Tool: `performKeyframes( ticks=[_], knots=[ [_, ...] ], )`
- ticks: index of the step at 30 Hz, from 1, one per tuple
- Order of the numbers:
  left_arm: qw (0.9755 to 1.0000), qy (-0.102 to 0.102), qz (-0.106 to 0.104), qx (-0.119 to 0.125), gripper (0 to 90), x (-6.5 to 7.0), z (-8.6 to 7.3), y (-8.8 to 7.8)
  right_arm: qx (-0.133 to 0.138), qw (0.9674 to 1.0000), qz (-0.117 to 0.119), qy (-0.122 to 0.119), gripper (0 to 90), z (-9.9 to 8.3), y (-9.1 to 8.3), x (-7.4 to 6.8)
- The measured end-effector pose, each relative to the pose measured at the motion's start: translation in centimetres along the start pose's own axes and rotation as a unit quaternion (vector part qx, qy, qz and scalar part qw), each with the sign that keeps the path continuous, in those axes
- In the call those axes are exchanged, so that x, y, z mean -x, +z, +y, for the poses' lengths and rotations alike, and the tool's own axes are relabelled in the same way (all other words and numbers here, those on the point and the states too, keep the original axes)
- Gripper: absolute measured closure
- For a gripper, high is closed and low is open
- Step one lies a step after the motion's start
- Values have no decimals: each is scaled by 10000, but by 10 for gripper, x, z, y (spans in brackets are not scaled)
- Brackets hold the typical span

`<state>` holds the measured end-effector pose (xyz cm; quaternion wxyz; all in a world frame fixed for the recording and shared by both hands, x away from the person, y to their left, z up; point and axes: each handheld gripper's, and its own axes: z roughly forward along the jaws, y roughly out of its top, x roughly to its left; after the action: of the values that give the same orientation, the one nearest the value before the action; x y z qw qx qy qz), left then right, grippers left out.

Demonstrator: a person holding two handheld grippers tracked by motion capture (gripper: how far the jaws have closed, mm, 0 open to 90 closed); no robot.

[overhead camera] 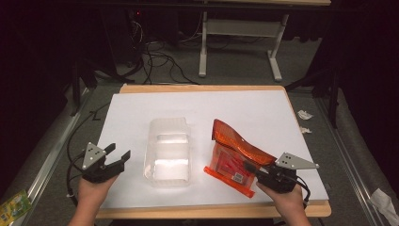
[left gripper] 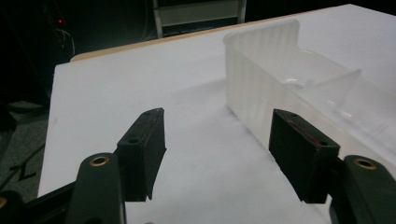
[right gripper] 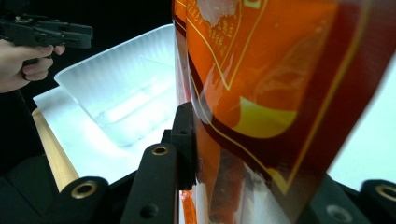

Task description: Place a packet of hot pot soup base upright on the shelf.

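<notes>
On the right side of the desk (overhead camera: 141, 101), the right tool (overhead camera: 256, 170) is clamped on the near edge of an orange snack pouch (overhead camera: 235, 153), whose lower end rests on the white surface while its top curls up and back. Just left of it, at the middle of the desk, stands a clear plastic bin (overhead camera: 168, 153), apparently empty and untouched. The left tool (overhead camera: 118, 156) hangs at the near left corner with its jaws spread and nothing between them, apart from the bin.

As a judgement, the work looks to be at an early stage: the pouch is gripped but not yet in the bin, so lifting it across and lowering it in remains, and the free tool may be needed to steady the bin.

From above, the whole layout reads plainly, with pouch and bin near each other but apart. The left tool's own view adds a thin divider inside the bin (left gripper: 299, 84) and confirms the gap between its black pads (left gripper: 144, 140). The right tool's view shows the pouch (right gripper: 280, 93) pinched close between its jaws, film creased at the grip, and beyond it the bin (right gripper: 121, 93) with the other hand (right gripper: 23, 60) farther off.
</notes>
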<state>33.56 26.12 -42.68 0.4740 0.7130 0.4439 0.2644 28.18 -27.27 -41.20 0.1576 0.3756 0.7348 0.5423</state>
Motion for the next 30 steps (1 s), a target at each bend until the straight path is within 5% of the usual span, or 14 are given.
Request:
performKeyframes(
  ticks=[4,8,21,30],
  knots=[
    [9996,-246,-78,-119,374,-7,-13,3,-11,10000,-23,-13,724,2,0,-2],
    [9994,-87,-103,-313,372,-6,-19,8,17,10000,-46,8,727,6,1,-7],
    [9998,-50,-119,-180,357,-8,-20,6,465,9987,-160,94,728,28,-8,-17],
    [9996,27,-137,-233,248,-8,-21,7,808,9964,-251,-11,727,58,-5,-29]
  ],
)
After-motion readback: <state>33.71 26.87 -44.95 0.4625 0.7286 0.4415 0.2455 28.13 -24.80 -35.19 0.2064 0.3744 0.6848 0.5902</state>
